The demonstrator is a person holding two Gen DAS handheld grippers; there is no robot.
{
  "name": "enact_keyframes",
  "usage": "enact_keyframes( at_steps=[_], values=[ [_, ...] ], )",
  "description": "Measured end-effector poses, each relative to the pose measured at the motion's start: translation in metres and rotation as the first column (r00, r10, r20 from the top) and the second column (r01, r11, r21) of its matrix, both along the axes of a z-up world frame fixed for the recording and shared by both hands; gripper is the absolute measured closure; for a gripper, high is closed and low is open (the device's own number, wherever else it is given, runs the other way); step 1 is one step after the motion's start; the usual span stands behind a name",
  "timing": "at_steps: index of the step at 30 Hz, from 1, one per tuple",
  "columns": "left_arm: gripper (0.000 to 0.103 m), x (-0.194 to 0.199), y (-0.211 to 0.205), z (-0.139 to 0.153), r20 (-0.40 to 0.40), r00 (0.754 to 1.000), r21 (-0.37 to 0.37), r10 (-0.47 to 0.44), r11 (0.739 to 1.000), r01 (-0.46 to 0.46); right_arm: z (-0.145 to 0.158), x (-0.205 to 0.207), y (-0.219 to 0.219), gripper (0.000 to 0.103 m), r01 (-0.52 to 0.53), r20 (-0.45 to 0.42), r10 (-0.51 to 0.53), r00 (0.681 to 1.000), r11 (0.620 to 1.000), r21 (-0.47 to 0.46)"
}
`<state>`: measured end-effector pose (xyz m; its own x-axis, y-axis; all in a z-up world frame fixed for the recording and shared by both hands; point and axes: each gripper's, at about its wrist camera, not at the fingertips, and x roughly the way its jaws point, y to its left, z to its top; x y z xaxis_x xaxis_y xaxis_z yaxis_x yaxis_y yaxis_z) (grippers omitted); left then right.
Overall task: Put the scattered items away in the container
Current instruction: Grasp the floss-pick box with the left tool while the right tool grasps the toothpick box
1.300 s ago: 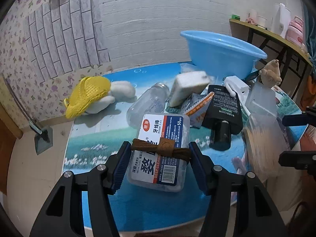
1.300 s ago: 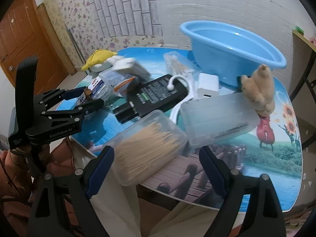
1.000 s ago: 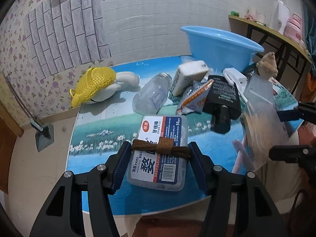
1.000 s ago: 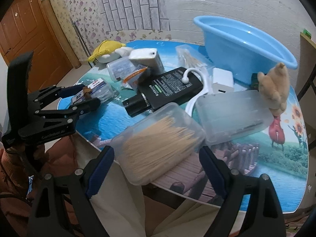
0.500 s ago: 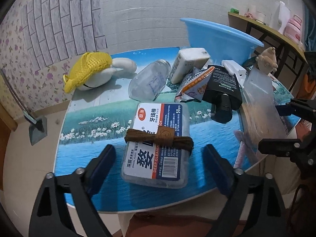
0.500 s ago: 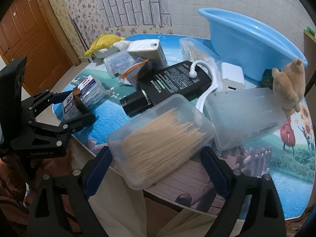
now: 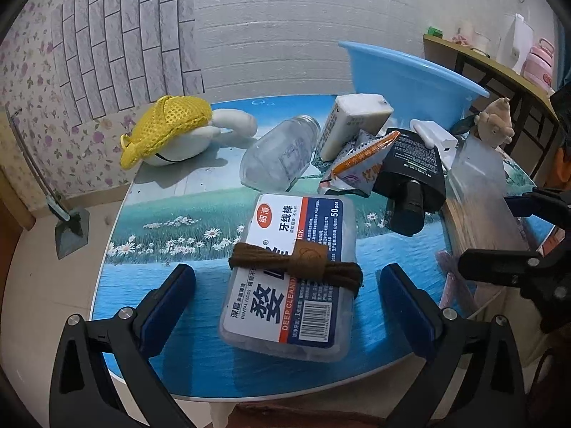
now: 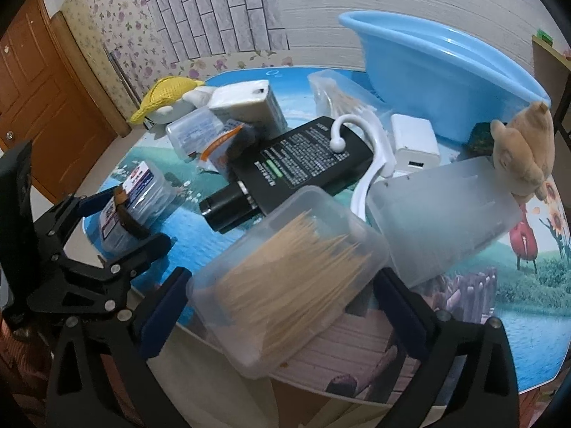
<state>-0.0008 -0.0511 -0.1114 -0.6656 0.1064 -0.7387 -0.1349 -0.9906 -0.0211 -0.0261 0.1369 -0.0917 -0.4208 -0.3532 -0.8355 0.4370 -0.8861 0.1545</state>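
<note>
- left hand-held gripper [image 7: 287,297] jaws opening, spread clear of the floss box [image 7: 291,274] on the desk [image 7: 171,235]
- right hand-held gripper [image 8: 280,305] opening too, toothpick box [image 8: 285,278] sitting between its pads

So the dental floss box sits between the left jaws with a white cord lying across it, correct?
Not quite: the cord across the dental floss box is brown, not white, as the left wrist view shows. The box does sit between the left jaws.
</note>
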Motion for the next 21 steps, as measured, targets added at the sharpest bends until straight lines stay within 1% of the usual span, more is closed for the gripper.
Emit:
enact_keyframes(
  at_steps=[3,6,8,10,11,13,14,16,21],
  values=[
    [0.000,0.002,0.003,0.001,-0.005,1.000,-0.001,-0.015,1.000,0.015,-0.001,0.001,-0.003,0.000,-0.006,-0.008,0.006,1.000,1.000,0.025],
    [0.000,0.004,0.007,0.001,-0.005,0.999,-0.004,-0.034,0.999,0.034,-0.001,0.004,0.000,0.000,-0.015,-0.006,0.015,1.000,1.000,0.023],
    [0.004,0.005,0.011,0.002,-0.006,0.998,-0.005,-0.056,0.998,0.056,-0.001,0.005,0.003,0.000,-0.017,-0.001,0.017,1.000,1.000,0.023],
    [0.015,0.007,0.013,0.004,-0.015,0.998,-0.007,-0.068,0.998,0.068,-0.001,0.006,0.007,0.000,-0.015,0.006,0.015,1.000,1.000,0.020],
    [0.018,0.008,0.015,0.005,-0.019,0.998,-0.012,-0.065,0.998,0.065,-0.001,0.006,0.008,0.000,-0.015,0.008,0.015,1.000,1.000,0.018],
    [0.030,0.010,0.016,0.006,-0.022,0.997,-0.010,-0.072,0.997,0.071,0.000,0.008,0.012,0.000,-0.010,0.015,0.010,1.000,1.000,0.017],
    [0.033,0.011,0.017,0.007,-0.021,0.997,-0.008,-0.076,0.997,0.076,0.000,0.009,0.015,0.000,-0.006,0.019,0.006,1.000,1.000,0.015],
    [0.044,0.012,0.019,0.009,-0.021,0.997,-0.013,-0.077,0.997,0.077,0.001,0.012,0.019,0.000,-0.004,0.028,0.004,1.000,1.000,0.012],
    [0.046,0.015,0.025,0.011,-0.020,0.996,-0.038,-0.081,0.996,0.081,0.002,0.016,0.038,0.000,0.015,0.047,-0.014,0.999,1.000,-0.022]
  ],
)
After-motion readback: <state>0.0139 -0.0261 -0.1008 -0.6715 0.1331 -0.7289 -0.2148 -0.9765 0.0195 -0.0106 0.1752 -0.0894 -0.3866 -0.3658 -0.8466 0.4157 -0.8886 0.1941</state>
